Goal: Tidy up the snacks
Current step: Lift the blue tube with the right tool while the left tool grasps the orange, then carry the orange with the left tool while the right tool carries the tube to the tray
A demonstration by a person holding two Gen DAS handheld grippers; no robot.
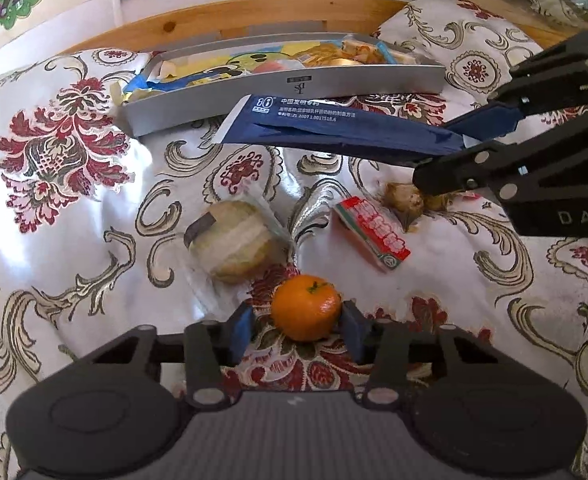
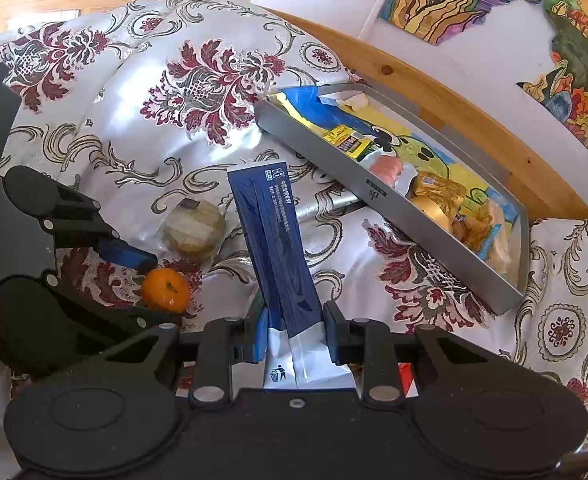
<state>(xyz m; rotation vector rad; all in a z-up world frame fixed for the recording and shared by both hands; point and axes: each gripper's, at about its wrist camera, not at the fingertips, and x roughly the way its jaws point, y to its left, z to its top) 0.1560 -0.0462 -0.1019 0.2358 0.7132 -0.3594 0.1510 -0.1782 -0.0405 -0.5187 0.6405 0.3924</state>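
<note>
1. The grey tray (image 2: 394,204) sits at the far edge of the bed (image 1: 73,208) by the wooden frame and already holds several wrapped snacks, so it reads as the place where loose items are gathered.
2. The right tool (image 2: 296,334) is clamped on the white end of a long dark-blue sachet (image 2: 273,236), holding it clear of the bedspread with its free end pointing toward the tray; I judge it is being carried there.
3. The left tool (image 1: 298,326) is open, its blue pads either side of a mandarin (image 1: 306,307) that rests on the bedspread. One pad looks to touch the fruit, the other stands apart, so no grip is made yet.
4. A round wrapped pastry (image 1: 233,242), a red-and-white candy pack (image 1: 374,232) and a brownish snack (image 1: 410,200) lie loose nearby, still outside the tray.
</note>
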